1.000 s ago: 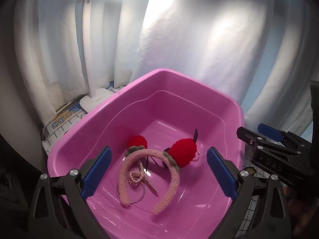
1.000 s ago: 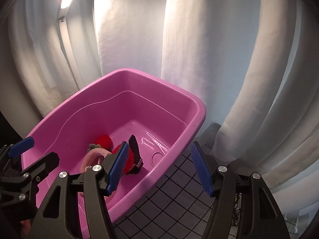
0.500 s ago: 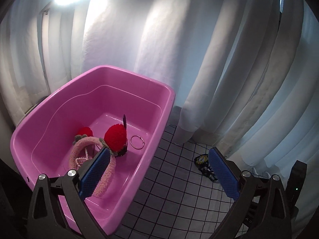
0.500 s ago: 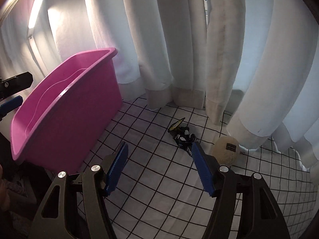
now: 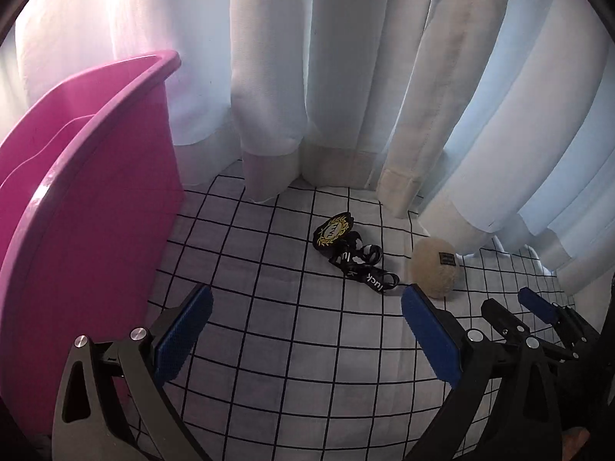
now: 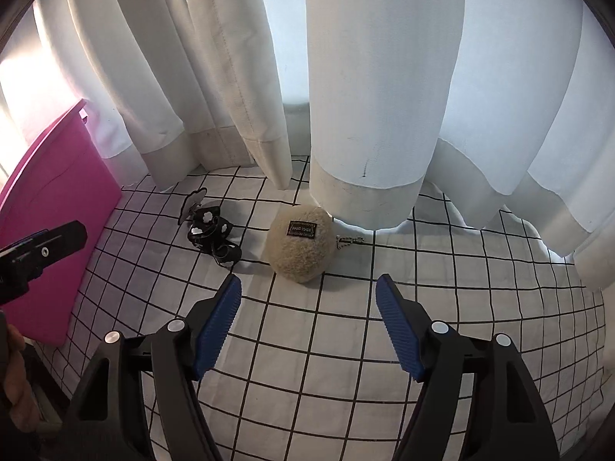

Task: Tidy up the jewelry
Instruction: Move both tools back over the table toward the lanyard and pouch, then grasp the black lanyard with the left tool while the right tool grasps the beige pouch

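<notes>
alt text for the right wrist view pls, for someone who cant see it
The right tongs are open above a white grid-patterned cloth, aimed at a fluffy beige pouch. A black strap accessory lies left of the pouch, a pink tub stands at far left, and white curtains hang behind.

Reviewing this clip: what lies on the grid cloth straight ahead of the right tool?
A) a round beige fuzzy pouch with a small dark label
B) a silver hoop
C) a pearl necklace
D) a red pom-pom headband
A: in the right wrist view the beige fuzzy pouch sits on the grid cloth just beyond the open right tool, with a black lanyard to its left.
</notes>
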### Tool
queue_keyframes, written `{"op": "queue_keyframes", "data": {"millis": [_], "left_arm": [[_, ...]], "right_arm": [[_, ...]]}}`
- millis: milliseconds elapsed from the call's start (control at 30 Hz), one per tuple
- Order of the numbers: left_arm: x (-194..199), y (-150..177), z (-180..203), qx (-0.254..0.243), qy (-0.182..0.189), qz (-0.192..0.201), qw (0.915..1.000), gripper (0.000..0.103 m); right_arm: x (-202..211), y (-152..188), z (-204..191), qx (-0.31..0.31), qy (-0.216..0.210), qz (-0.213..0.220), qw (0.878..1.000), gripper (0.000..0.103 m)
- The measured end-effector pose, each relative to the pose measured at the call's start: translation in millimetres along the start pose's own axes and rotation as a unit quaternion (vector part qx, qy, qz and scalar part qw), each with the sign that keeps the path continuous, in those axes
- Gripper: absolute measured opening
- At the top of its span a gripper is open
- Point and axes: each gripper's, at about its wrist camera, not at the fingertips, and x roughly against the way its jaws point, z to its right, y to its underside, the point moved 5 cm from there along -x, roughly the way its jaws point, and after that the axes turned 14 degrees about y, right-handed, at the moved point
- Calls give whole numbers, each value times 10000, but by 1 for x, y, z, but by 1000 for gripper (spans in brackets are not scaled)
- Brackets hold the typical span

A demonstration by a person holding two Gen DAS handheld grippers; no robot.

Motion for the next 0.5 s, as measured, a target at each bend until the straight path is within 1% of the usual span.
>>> {"op": "queue_keyframes", "data": {"millis": [267, 367, 433, 500], "left_arm": [[-66, -1, -7, 65, -77, -368, 9993, 97], [-81, -4, -13, 57, -148, -425, 9990, 97], [-89, -7, -16, 90, -137, -430, 9989, 97], [-96, -10, -18, 141, -104, -429, 9989, 97]], "right_arm": [[-59, -16, -19, 76, -149, -400, 9991, 69], [-76, -19, -24, 121, -88, -540, 9984, 69], [-86, -20, -27, 86, -128, -657, 9977, 69], [-95, -20, -29, 96, -66, -725, 9973, 69]]}}
